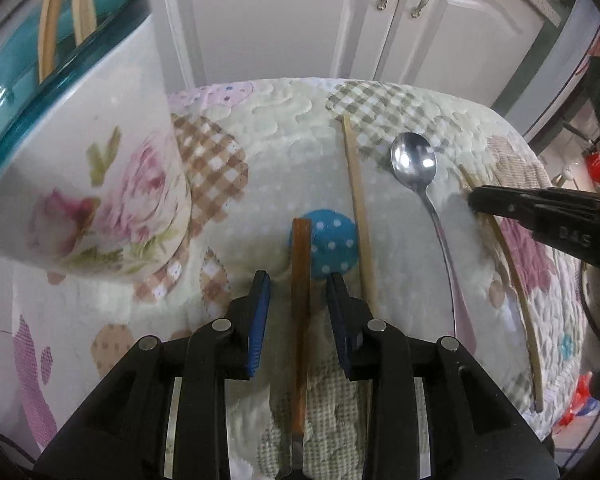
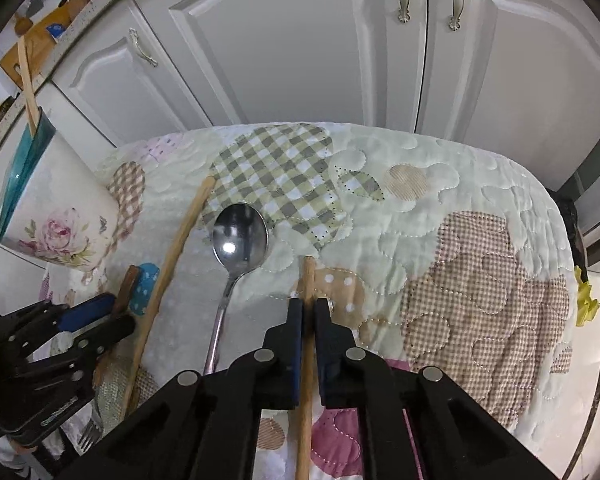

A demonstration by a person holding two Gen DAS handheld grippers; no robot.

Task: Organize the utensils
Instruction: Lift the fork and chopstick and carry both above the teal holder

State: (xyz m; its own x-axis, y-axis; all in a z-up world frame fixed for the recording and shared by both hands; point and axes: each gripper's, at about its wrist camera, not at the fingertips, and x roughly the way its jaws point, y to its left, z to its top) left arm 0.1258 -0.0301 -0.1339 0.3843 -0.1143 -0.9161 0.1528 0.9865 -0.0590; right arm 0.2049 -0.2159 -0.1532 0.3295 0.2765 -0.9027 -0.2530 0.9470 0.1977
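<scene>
The task is partly done, by my reading: the floral holder (image 1: 100, 184), up and left of the left gripper (image 1: 298, 284), already holds two pale wooden sticks (image 1: 66, 12). Four pieces remain on the quilted worktop (image 2: 460, 240). The left gripper stands spread, a brown-handled utensil (image 1: 301, 300) between its pads, untouched. The right gripper (image 2: 309, 312) is pinching a wooden chopstick (image 2: 309, 276). Between the grippers lie another chopstick (image 1: 360, 216) and a metal spoon (image 2: 240, 236).
</scene>
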